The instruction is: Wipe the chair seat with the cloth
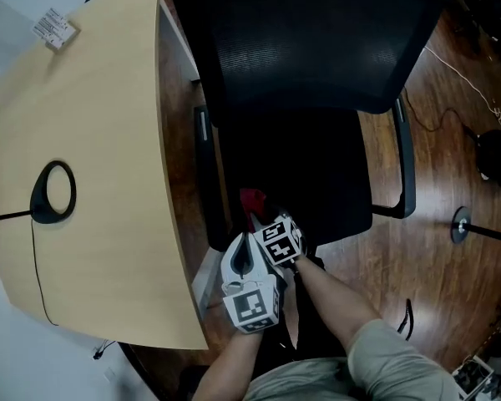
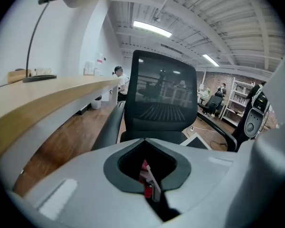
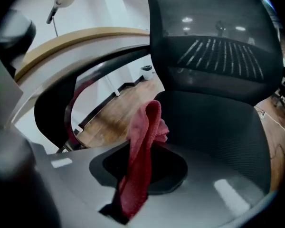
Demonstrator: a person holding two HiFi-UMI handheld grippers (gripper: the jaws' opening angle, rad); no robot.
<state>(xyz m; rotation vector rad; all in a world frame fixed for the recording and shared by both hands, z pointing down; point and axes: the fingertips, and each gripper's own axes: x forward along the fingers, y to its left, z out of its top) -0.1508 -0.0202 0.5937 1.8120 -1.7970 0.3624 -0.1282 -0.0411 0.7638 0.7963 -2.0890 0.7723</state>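
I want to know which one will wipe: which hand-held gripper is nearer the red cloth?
Right. The right hand-held gripper is shut on the red cloth at the chair seat's front edge; the left hand-held gripper sits just behind it, closer to the person.

Head view looks steeply down over chair (image 1: 305, 170) and desk (image 1: 92, 140); both gripper views sit low, close, facing the shared backrest (image 2: 164, 91).

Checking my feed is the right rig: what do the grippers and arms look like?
The left gripper and right gripper have pale grey rounded shells, each carrying a cube with black-and-white square markers. The arms are bare below a short grey-green sleeve.
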